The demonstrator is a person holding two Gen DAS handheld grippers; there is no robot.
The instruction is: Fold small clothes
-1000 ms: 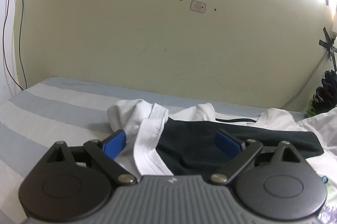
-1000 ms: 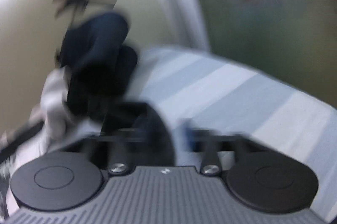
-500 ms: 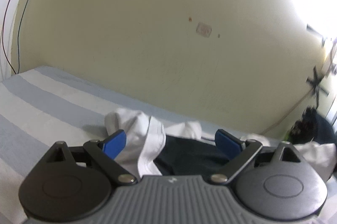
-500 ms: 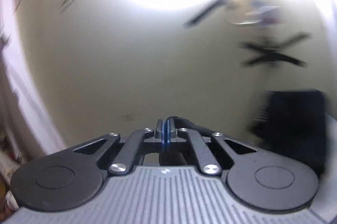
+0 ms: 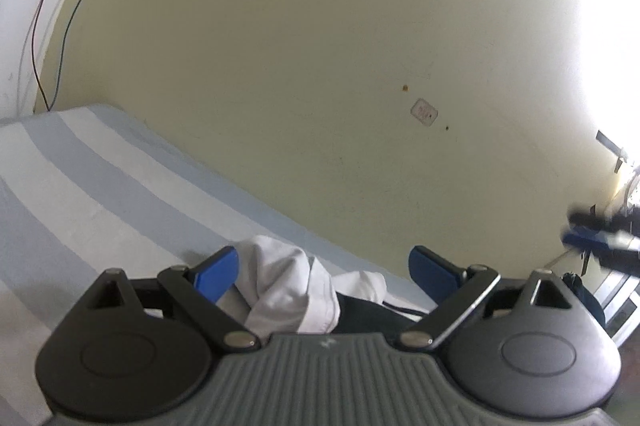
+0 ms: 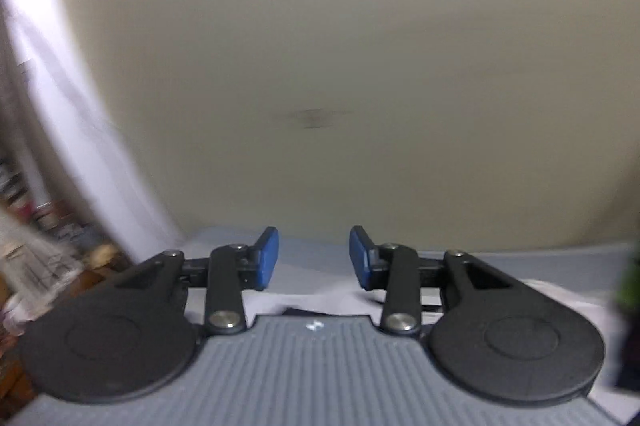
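Left wrist view: left gripper (image 5: pixel 323 268), jaws wide apart, nothing pressed between them.
Clothes: crumpled white cotton garment (image 5: pixel 290 288) bunched at lower centre of the frame, over a dark navy garment (image 5: pixel 368 314), both on the bed.
Bed: blue-and-white striped sheet (image 5: pixel 92 177), filling the lower left.
Right wrist view: right gripper (image 6: pixel 314 256), jaws opening, gap between them empty; white cloth (image 6: pixel 320 300) lies below them.
Right gripper seen from left: blurred at the right edge (image 5: pixel 600 246).
Done: no neat fold is visible.
Left: judged nearly everything; spread, fold, stack.
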